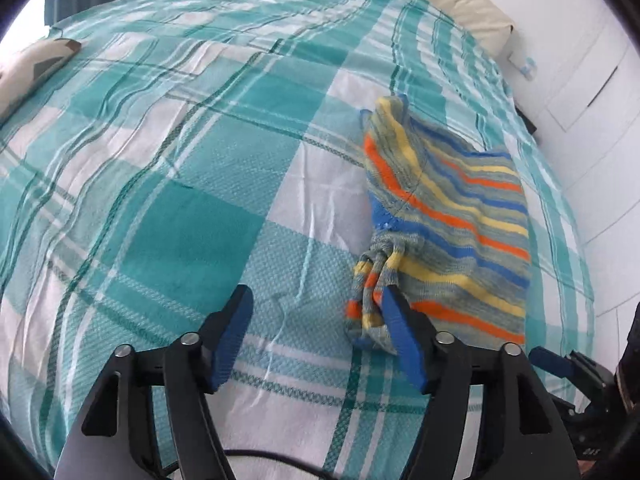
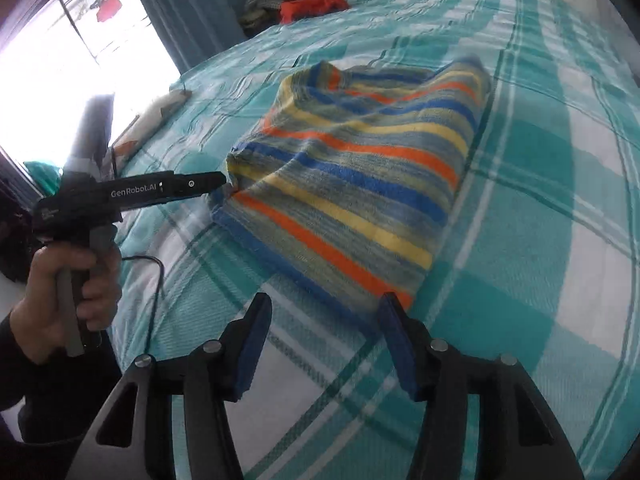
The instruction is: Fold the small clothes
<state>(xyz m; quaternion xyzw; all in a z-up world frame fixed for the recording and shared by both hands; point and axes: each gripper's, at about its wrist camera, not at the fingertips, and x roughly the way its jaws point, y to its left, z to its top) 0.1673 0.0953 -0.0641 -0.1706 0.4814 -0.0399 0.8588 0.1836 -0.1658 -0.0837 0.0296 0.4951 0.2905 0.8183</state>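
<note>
Striped knit garment [image 1: 448,220], banded in orange, yellow, blue and grey-green, lies folded on the teal-and-white checked bedspread [image 1: 180,184], and its place relative to each pair of tongs decides the next move.

From the left wrist view, the left tongs [image 1: 316,336] stand with jaws apart and nothing pressed between them; the garment lies ahead and to their right, its bunched sleeve end just against the right-hand blue pad, though whether cloth and pad touch is hard to tell. The garment's long axis runs away from these tongs, up the bed.

From the right wrist view, the right tongs [image 2: 324,340] are likewise open and empty, with the garment's near blue-edged corner just beyond their right pad, slightly to the left of it. Here the stripes run diagonally from the lower right up to the left. The left tongs reach in from the left side with their tip at the garment's left fold, so the left hand [image 2: 68,292] looks the nearer to a grasp.

Motion blur softens the garment's far edge. A red cloth [image 2: 312,6] at the bed's far end is too small to identify.
</note>
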